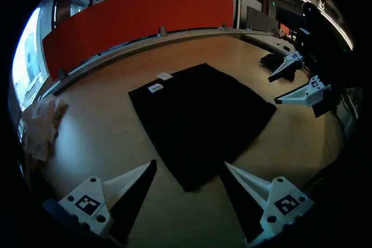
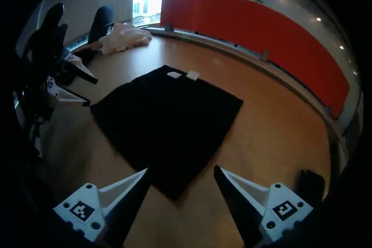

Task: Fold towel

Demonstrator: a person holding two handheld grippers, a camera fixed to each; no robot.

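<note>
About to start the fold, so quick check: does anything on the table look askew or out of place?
Nothing spilled or damaged. The black towel lies flat, with two small white pieces at its far edge, possibly tags. A crumpled pale cloth is heaped near the table edge.

The left gripper (image 1: pixel 189 163) and right gripper (image 2: pixel 181 169) look alike: two white, wedge-shaped fingers (image 1: pixel 123 183) tapering to points, black along their inner faces. Each finger's broad base carries a square black-and-white marker (image 1: pixel 88 204) and small round holes (image 1: pixel 93 179).
</note>
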